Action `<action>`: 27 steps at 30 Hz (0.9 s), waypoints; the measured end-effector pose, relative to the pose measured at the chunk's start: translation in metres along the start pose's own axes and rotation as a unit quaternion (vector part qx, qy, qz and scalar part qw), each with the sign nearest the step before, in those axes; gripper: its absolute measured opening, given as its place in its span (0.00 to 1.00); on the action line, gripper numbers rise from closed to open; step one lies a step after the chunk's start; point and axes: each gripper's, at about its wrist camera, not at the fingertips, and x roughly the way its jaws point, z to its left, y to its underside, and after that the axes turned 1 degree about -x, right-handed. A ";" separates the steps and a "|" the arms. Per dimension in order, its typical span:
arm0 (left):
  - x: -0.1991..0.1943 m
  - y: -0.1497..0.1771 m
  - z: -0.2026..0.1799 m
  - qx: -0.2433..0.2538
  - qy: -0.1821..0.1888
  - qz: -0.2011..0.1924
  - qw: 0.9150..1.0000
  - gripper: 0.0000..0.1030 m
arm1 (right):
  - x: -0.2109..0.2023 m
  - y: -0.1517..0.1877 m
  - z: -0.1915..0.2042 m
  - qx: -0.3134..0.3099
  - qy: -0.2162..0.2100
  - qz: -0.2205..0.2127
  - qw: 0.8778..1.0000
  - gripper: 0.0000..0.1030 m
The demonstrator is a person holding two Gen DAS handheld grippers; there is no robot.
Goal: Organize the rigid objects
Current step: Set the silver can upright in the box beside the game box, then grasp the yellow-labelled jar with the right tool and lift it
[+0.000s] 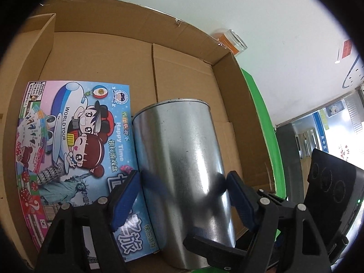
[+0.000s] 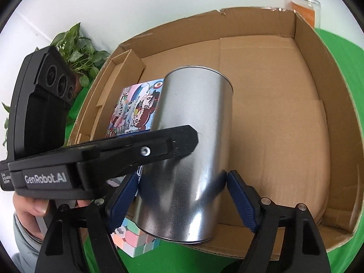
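- Galvanised metal: the tin can (image 1: 182, 168) is a plain silver cylinder held over the cardboard box (image 1: 95, 52), with both grippers clamped on it.
- The left gripper (image 1: 182, 182) has its blue-padded jaws pinching the can's wall at about 9 and 3 o'clock of its body.
- The right gripper (image 2: 182, 182) likewise pinches the same can across its lower half, pads pressed to the metal on both sides.
- In the right wrist view the left gripper's black arm comes in from 9 o'clock and crosses in front of the can's left flank.
- A colourful board game box (image 1: 75, 141) printed "WORLD TOUR" and "Happy Time" lies flat on the cardboard box's floor, at 9 o'clock of the can; its edge runs under or just beside the can, hard to say which.
- A pastel puzzle cube (image 2: 134, 238) sits on the green counter (image 2: 336, 45) at 7 o'clock of the can, outside the box's near wall.
- A glass jar (image 2: 307, 9) with an orange label stands beyond the box's far corner, at 1 o'clock.
- A leafy plant (image 2: 77, 47) shows at 10 o'clock.
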 end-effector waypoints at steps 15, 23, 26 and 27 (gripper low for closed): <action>-0.085 0.076 0.010 0.043 -0.106 -0.075 0.991 0.68 | 0.022 0.009 0.004 0.051 0.006 -0.016 0.999 0.79; -0.083 0.091 0.016 0.047 -0.138 -0.066 0.987 0.63 | 0.027 0.013 0.014 0.075 0.017 0.006 0.997 0.81; -0.085 0.091 0.018 0.043 -0.137 -0.066 0.987 0.63 | 0.026 0.012 0.016 0.073 0.019 0.012 0.997 0.81; -0.084 0.089 0.017 0.043 -0.137 -0.070 0.987 0.63 | 0.020 0.013 0.018 0.067 0.019 0.005 0.998 0.82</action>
